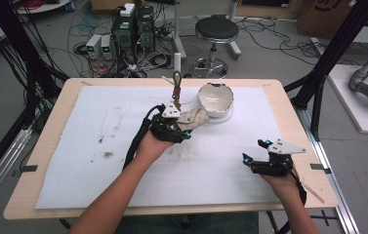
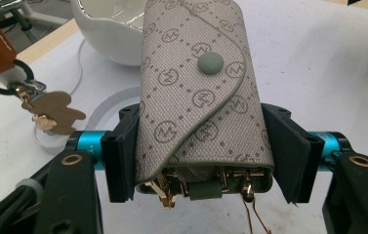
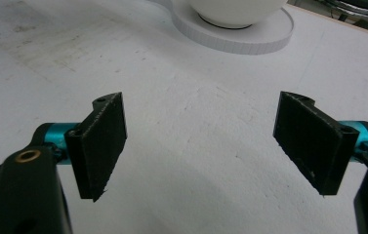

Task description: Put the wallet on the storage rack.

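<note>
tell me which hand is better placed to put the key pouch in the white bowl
Left: its gripper is shut on the key pouch right beside the bowl. The right gripper sits open, farther back.

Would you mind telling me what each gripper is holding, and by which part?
The left gripper clamps the grey key pouch across its two long sides, near the open end. The right gripper is open and holds nothing.

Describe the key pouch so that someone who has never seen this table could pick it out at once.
Start at the white bowl on its round white base at the far side of the white mat. Just in front of it, the left tongs clamp a grey-beige key pouch. It alone bears a woven monogram pattern, a snap-buttoned flap and gold key hooks at its open end.
</note>
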The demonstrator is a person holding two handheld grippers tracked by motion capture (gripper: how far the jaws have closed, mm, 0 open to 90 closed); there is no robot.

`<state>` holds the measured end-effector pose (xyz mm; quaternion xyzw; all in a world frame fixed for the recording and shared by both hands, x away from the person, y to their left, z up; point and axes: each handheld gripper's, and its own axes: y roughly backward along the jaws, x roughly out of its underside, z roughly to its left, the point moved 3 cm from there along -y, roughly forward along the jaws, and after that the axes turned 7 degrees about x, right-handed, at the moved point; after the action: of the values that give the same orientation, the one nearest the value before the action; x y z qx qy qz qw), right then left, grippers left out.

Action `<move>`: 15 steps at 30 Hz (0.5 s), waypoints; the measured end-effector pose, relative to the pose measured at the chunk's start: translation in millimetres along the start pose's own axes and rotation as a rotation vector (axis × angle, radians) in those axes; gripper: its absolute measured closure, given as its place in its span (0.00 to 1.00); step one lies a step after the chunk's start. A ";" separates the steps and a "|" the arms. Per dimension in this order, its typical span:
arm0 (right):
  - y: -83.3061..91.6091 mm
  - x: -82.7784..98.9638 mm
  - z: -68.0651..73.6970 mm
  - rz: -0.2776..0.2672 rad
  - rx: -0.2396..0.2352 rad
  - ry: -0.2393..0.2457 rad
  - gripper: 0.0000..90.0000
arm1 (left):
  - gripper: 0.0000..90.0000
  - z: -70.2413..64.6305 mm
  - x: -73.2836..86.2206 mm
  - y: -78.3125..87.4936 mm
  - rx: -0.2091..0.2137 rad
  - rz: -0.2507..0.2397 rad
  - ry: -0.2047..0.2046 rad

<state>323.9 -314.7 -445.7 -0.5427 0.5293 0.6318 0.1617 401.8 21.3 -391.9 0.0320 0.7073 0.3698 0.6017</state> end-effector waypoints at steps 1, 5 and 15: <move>0.0 0.0 0.0 0.000 0.000 0.000 0.23 | 0.40 0.5 -1.6 -1.1 0.002 -0.001 0.001; -0.8 -0.1 -0.6 0.000 -0.002 -0.003 0.23 | 0.40 5.0 -12.6 -7.2 -0.006 0.003 -0.004; -2.2 0.5 -0.9 0.003 -0.008 -0.004 0.23 | 0.40 19.8 -36.7 -34.7 -0.025 0.051 0.004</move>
<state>326.0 -314.8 -447.0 -0.5411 0.5272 0.6354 0.1595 443.1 -12.2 -381.1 0.0417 0.7027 0.3939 0.5910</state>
